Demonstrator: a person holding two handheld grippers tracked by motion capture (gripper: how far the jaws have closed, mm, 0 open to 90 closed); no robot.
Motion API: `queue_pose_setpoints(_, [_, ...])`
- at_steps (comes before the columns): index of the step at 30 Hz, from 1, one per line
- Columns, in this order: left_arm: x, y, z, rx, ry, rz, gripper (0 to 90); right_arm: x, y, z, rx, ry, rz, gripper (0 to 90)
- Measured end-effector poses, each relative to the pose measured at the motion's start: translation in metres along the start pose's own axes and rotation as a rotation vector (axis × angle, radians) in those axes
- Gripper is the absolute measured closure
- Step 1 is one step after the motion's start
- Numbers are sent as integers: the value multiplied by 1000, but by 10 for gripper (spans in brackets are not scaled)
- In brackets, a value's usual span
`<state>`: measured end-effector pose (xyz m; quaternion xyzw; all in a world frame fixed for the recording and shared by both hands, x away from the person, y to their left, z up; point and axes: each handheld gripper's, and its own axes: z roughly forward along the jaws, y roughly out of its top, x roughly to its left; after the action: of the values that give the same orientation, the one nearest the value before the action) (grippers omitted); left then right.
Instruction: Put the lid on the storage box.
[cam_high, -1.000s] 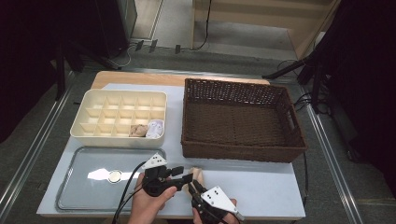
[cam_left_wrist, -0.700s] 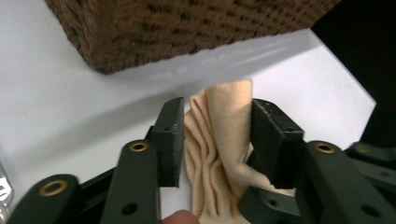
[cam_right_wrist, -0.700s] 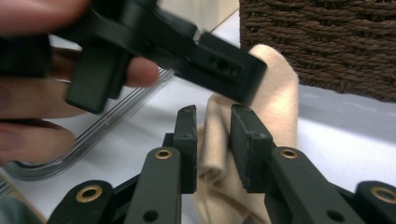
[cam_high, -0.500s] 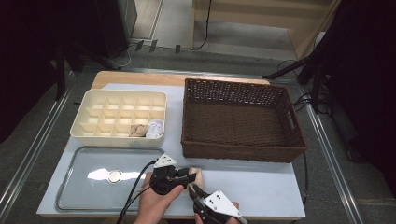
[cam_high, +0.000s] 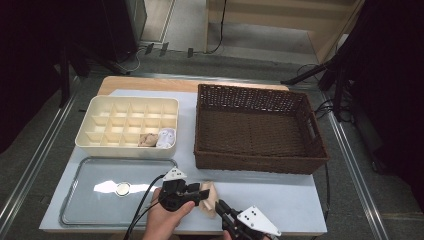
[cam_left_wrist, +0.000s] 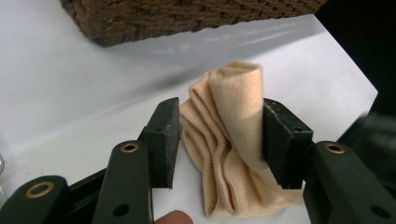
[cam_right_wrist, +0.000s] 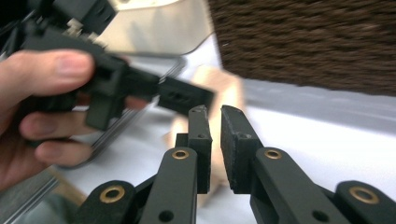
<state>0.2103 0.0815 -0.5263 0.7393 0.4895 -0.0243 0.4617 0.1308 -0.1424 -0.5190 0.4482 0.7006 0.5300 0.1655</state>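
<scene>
A beige sock (cam_high: 211, 199) lies crumpled on the white table, just in front of the basket. My left gripper (cam_high: 205, 194) points right, one jaw on each side of the sock (cam_left_wrist: 229, 140). Its jaws have just been opening; the pads (cam_left_wrist: 164, 140) flank the cloth loosely, so it is open. My right gripper (cam_high: 221, 206) lies near the front edge, aimed at the sock from the right. In the right gripper view its jaws (cam_right_wrist: 215, 119) have just been closing. Only a thin slit is left, with nothing in it. The sock (cam_right_wrist: 226, 84) lies blurred beyond them.
A brown wicker basket (cam_high: 260, 162) stands at the back right. A cream divided box (cam_high: 125, 146) at the back left holds two rolled socks (cam_high: 148, 140) (cam_high: 166, 137). A grey tray (cam_high: 85, 205) with a small round piece (cam_high: 122, 188) lies left of my hands.
The right gripper has drawn back to the right, toward the near edge, and its jaws have narrowed. The left gripper has edged slightly right around the sock.
</scene>
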Motion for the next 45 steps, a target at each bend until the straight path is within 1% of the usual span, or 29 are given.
queue_pose_setpoints(2, [1, -1, 1, 1, -3, -12, 498, -6, 0, 1, 2, -20, 22, 831])
queue_pose_setpoints(4, [1, -1, 2, 10, -7, -10, 491, -8, -1, 4, 10, -20, 27, 829])
queue_pose_setpoints(5, [1, -2, 4, 23, -11, -12, 450, -9, -5, 10, 38, -24, 27, 827])
queue_pose_setpoints(6, [0, -3, 4, 24, -15, -14, 438, -9, -6, 12, 50, -24, 27, 825])
queue_pose_setpoints(7, [0, -3, 4, 26, -16, -12, 430, -7, -8, 15, 67, -21, 30, 823])
queue_pose_setpoints(8, [0, -3, 4, 27, -18, -12, 429, -7, -10, 18, 83, -25, 23, 823])
queue_pose_setpoints(9, [0, -3, 4, 27, -18, -12, 426, -7, -10, 18, 83, -25, 23, 823])
queue_pose_setpoints(10, [-2, -4, 5, 29, -24, -5, 425, -6, -14, 24, 102, -35, 13, 826])
queue_pose_setpoints(11, [-4, -5, 6, 30, -31, -2, 427, -6, -14, 24, 105, -43, 17, 830])
queue_pose_setpoints(13, [-5, -6, 7, 41, -52, -7, 462, -7, -15, 25, 113, -57, 14, 839])
queue_pose_setpoints(15, [-5, -6, 8, 39, -52, -12, 500, -8, -16, 26, 112, -60, 15, 847])
queue_pose_setpoints(16, [-5, -6, 8, 39, -52, -12, 533, -8, -17, 26, 112, -63, 18, 850])
queue_pose_setpoints(17, [-4, -6, 9, 41, -83, -26, 574, -8, -17, 27, 110, -64, 14, 852])
queue_pose_setpoints(18, [-3, -6, 9, 41, -97, -33, 611, -8, -17, 27, 109, -67, 13, 854])
queue_pose_setpoints(19, [-3, -6, 9, 41, -97, -33, 647, -8, -17, 27, 108, -67, 10, 857])
queue_pose_setpoints(20, [-4, -6, 9, 37, -106, -26, 677, -7, -18, 28, 107, -68, 9, 858])
queue_pose_setpoints(23, [-6, -6, 7, 34, -107, 7, 721, -8, -17, 28, 108, -66, 11, 858])
queue_pose_setpoints(25, [-7, -6, 5, 30, -105, 14, 735, -8, -16, 27, 111, -63, 18, 843])
queue_pose_setpoints(28, [-7, -5, 2, 29, -91, 49, 746, -10, -14, 25, 92, -68, 10, 806])
queue_pose_setpoints(31, [-8, -4, -6, 3, -61, 98, 749, -13, -12, 24, 61, -80, -3, 766])
queue_pose_setpoints(32, [-8, -4, -8, -10, -49, 111, 749, -14, -11, 23, 56, -87, 3, 755])
queue_pose_setpoints(34, [-6, -2, -15, -31, -43, 122, 749, -17, -10, 22, 38, -98, -4, 715])
queue_pose_setpoints(37, [-2, 0, -27, -69, -33, 126, 749, -21, -9, 21, 30, -107, 1, 666])
queue_pose_setpoints(38, [-1, 1, -31, -82, -30, 127, 749, -23, -8, 21, 24, -113, -7, 656])
queue_pose_setpoints(40, [4, 3, -40, -104, -24, 136, 749, -25, -7, 19, 17, -119, -1, 630])
queue_pose_setpoints(42, [8, 3, -47, -133, -15, 135, 748, -26, -5, 18, 6, -119, 7, 604])
queue_pose_setpoints(45, [16, 4, -57, -153, -13, 128, 748, -30, -3, 16, -17, -127, 3, 581])
